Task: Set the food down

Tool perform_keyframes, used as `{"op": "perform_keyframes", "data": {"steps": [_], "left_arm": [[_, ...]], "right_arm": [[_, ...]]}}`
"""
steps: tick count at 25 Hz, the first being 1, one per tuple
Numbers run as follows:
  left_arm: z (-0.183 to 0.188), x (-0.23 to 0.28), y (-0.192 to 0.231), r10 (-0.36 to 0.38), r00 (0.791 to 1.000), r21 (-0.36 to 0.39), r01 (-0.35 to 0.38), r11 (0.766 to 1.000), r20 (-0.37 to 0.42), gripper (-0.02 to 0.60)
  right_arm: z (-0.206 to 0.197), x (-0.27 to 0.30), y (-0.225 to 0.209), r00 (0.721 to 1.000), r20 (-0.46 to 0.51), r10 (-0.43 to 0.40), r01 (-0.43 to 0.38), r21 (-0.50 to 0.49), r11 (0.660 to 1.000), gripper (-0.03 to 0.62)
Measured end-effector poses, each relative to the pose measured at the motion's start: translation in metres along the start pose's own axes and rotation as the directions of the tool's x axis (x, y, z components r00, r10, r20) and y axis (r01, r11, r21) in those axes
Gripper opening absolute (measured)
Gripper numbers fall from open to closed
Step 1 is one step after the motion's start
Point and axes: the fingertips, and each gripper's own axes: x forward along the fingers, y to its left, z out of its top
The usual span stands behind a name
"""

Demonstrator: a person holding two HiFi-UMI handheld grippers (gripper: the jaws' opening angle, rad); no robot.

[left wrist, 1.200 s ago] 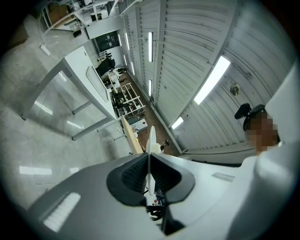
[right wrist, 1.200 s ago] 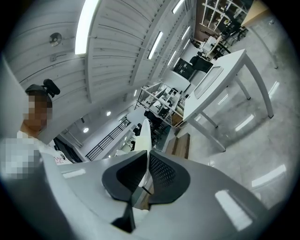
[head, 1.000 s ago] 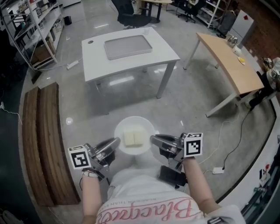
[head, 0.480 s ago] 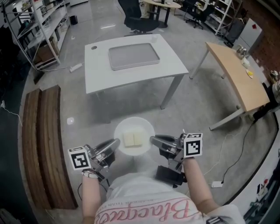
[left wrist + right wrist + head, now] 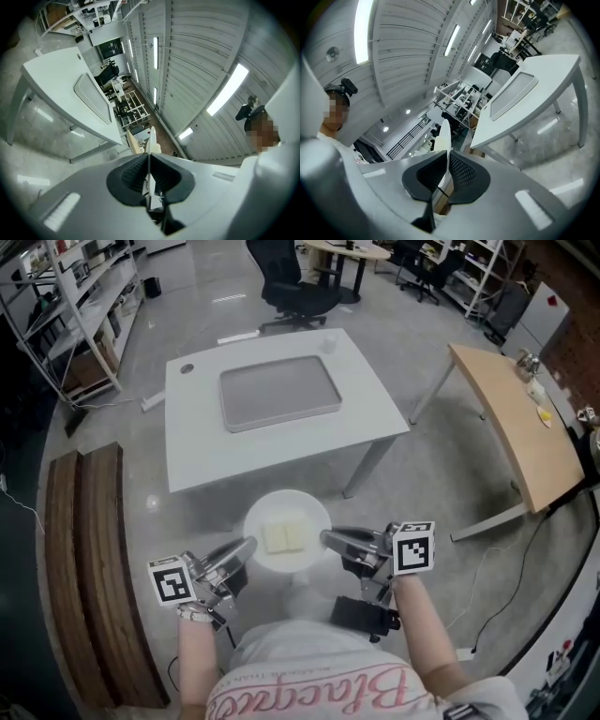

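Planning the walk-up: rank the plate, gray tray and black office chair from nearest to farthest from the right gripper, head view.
1. The plate, clamped at its rim in the right gripper's jaws.
2. The gray tray, on the white table ahead.
3. The black office chair, beyond the table's far edge.

Open-plan lab/workshop-type office. Evidence: polished concrete floor [image 5: 422, 484]; metal rack shelving [image 5: 56, 296] w/ boxes & misc. gear, L side; white work table [image 5: 202, 451] w/ grey tray [image 5: 279, 393]; wooden desk [image 5: 516, 418], R side; black office chair [image 5: 295, 292] at back; loose cable [image 5: 511, 577] on floor; brick wall [image 5: 577, 273], far R; corrugated metal ceiling [image 5: 197, 56] w/ strip lights [image 5: 228, 89].
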Motion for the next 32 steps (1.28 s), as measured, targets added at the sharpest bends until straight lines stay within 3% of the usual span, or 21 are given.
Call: {"op": "perform_keyframes", "data": {"steps": [7, 11, 21, 32], "left_arm": [[0.051, 0.049, 0.024, 0.011, 1.0, 0.01, -0.011, 1.0, 0.005, 0.017], [0.071, 0.072, 0.034, -0.001, 0.999, -0.043, 0.003, 0.999, 0.048, 0.017], [0.095, 0.09, 0.057, 0.069, 0.993, -0.088, -0.061, 0.994, 0.098, 0.017], [0.168, 0.125, 0.109, 0.13, 0.985, -0.13, -0.115, 0.985, 0.114, 0.017]], "right_arm": [[0.062, 0.005, -0.039, 1.0, 0.004, -0.017, 0.017, 0.008, 1.0, 0.018], [0.092, 0.007, -0.052, 1.0, 0.001, -0.015, 0.015, -0.007, 1.0, 0.018], [0.119, 0.021, -0.079, 1.0, -0.029, -0.007, 0.007, 0.004, 1.0, 0.021], [0.184, 0.064, -0.132, 0.999, -0.029, -0.045, 0.045, 0.016, 0.999, 0.029]]}}
